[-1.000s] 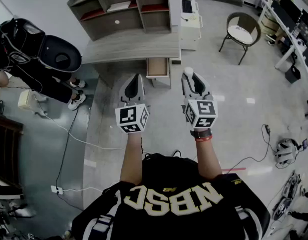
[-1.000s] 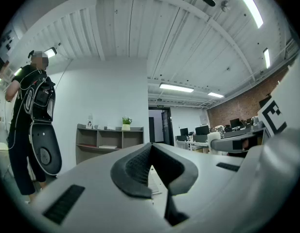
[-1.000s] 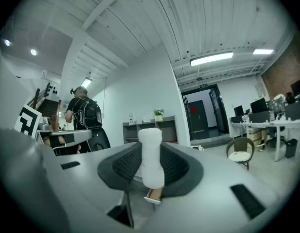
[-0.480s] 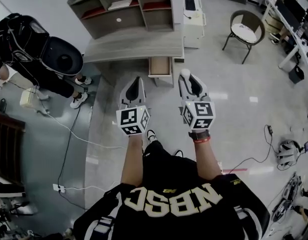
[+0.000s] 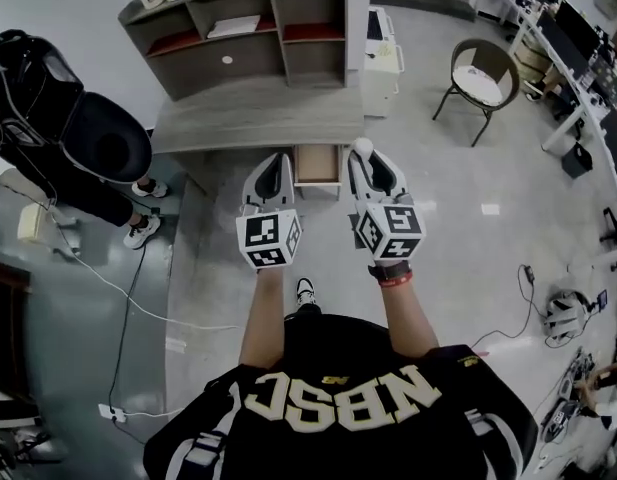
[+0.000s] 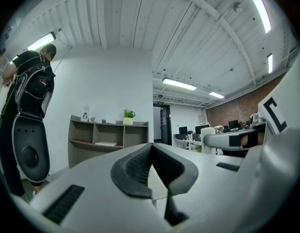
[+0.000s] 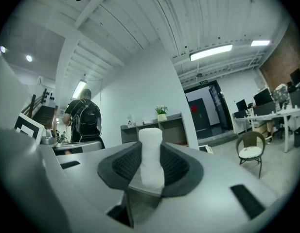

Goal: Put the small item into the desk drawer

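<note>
My right gripper (image 5: 364, 160) is shut on a small white cylinder-shaped item (image 5: 362, 148), which stands up between the dark pads (image 7: 176, 168) as a white foam-like item (image 7: 151, 155). My left gripper (image 5: 271, 171) is shut with nothing in it, its pads (image 6: 135, 166) pressed together. Both are held out side by side above the floor. Just beyond and between them, the desk drawer (image 5: 317, 165) stands pulled out from under the grey desk (image 5: 258, 116). What is inside the drawer is too small to tell.
A grey shelf unit (image 5: 243, 28) stands behind the desk, and a white cabinet (image 5: 381, 53) at its right end. A person with a black backpack (image 5: 48, 98) stands at the left. A round chair (image 5: 478, 73) is at the right. Cables cross the floor.
The person holding the grippers has stepped towards the desk. Both grippers are now nearer the open drawer, which shows between them. The right gripper still holds the white item.
</note>
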Demonstrator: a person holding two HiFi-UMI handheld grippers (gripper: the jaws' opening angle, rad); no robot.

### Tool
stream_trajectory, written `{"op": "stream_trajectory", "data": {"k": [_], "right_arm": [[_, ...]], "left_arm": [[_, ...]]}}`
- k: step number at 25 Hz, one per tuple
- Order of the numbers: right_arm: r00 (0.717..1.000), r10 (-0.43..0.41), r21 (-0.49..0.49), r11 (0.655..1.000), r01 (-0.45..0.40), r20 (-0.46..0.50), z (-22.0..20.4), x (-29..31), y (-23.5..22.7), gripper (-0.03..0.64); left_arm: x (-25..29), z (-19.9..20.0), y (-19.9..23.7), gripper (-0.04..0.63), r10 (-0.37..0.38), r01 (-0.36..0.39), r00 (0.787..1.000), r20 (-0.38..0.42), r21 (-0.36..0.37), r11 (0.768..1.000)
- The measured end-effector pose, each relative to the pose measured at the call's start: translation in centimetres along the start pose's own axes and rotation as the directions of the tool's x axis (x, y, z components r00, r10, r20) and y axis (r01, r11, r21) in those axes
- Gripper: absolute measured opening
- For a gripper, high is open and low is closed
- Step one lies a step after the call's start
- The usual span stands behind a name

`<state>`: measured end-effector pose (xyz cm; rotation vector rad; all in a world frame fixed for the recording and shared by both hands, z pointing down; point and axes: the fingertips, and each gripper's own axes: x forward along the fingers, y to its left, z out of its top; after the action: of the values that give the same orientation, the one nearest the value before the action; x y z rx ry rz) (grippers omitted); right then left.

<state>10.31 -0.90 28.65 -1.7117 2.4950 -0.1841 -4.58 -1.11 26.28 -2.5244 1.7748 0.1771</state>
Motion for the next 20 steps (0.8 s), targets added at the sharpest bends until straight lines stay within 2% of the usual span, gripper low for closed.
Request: {"op": "stream_trajectory", "data": {"k": [4,8,11,15,20], "right_arm": [[1.000,-0.021,-0.031,0.999,0.021,-0.017,-0.7,5.3,1.3,0.126],[0.999,-0.043,-0.051,0.998,0.041,-0.032,-1.8,8.7,2.1,0.126],[0.997,-0.055,-0.048,0.997,0.053,-0.061,-3.6,10.3,2.5,0.127],[0.991,-0.052,-0.044,0.998,0.047,-0.126,-6.0,11.9,2.6,0.127],[0.988,-0.031,-0.046,0.999,0.024,-0.153,-7.8,15.4,0.5,0.127]], "left_arm": [[3.6,-0.5,4.2,0.014,-0.039,0.038,0.999,-0.010,-0.030,0.999],[5.9,-2.6,6.3,0.014,-0.097,0.095,0.995,-0.039,-0.045,0.994],[7.0,-4.5,7.1,0.014,-0.122,0.119,0.991,-0.056,-0.043,0.992],[8.9,-6.4,7.4,0.014,-0.162,0.157,0.984,-0.067,-0.078,0.985],[12.2,-9.6,7.5,0.014,-0.173,0.166,0.979,-0.106,-0.072,0.984]]}}
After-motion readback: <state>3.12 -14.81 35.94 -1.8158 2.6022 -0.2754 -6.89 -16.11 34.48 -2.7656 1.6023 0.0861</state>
